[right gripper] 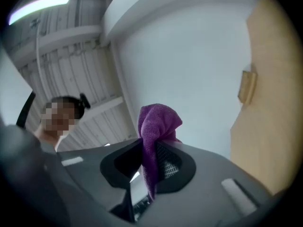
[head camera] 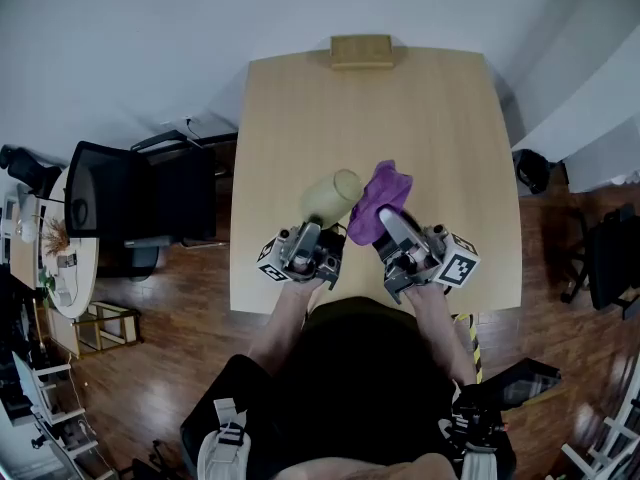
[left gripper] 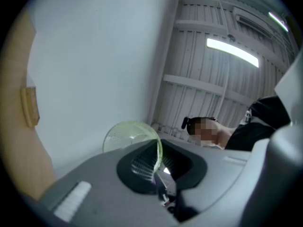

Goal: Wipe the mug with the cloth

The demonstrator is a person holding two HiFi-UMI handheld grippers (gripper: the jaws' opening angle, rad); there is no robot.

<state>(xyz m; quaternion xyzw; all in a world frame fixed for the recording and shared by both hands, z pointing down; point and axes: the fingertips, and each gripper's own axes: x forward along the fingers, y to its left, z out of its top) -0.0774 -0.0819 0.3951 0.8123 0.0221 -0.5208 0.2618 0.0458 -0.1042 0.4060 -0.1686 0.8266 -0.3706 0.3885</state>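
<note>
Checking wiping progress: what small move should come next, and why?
Probably press the purple cloth against the side of the pale green translucent mug and rub: the right tongs clamp the cloth, the left tongs clamp the mug's rim, both lifted side by side.

**Both grippers held side by side, each clamped on its load**

In the head view the two bare forearms (head camera: pixel 285 320) reach up from the torso at the bottom of the frame toward its lower centre. They sit close together without touching.

The left gripper (head camera: pixel 324 230) stands just left of centre and is tipped steeply upward. Its fingers (left gripper: pixel 142 161) are drawn close and pinch the rim of the pale green mug (left gripper: pixel 124 134).

The right gripper (head camera: pixel 388 218) lies just right of centre, angled up and leaning toward the left one. Its marker cube (head camera: pixel 458 261) is turned to the frame's right. Its fingers (right gripper: pixel 166 162) press together on the purple cloth (right gripper: pixel 156 126).
</note>
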